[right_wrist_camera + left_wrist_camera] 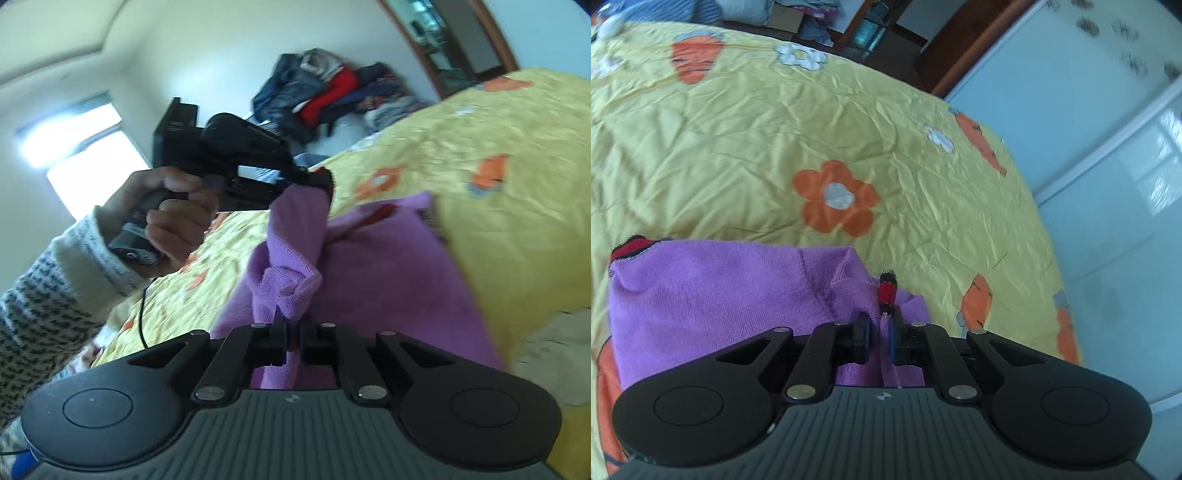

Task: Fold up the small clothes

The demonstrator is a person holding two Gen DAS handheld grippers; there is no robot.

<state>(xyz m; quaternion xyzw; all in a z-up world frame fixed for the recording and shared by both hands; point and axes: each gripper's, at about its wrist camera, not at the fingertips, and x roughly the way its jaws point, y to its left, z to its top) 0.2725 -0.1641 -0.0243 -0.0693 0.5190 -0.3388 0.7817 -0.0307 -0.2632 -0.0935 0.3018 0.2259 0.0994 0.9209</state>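
A small purple garment (713,302) with red-and-black trim lies on the yellow bedspread (746,147). My left gripper (881,325) is shut on a pinched edge of it, and the red-and-black cuff (887,291) sticks up just past the fingertips. In the right wrist view my right gripper (293,328) is shut on a bunched fold of the purple garment (369,266). The left gripper (314,179) appears there too, held by a hand (173,214), lifting the garment's far edge off the bed.
The bedspread (498,122) carries orange flowers and carrots. Its edge drops off beside pale wardrobe doors (1108,184). A pile of clothes (325,88) is heaped against the wall beyond the bed. A patterned knit sleeve (40,291) fills the lower left of the right wrist view.
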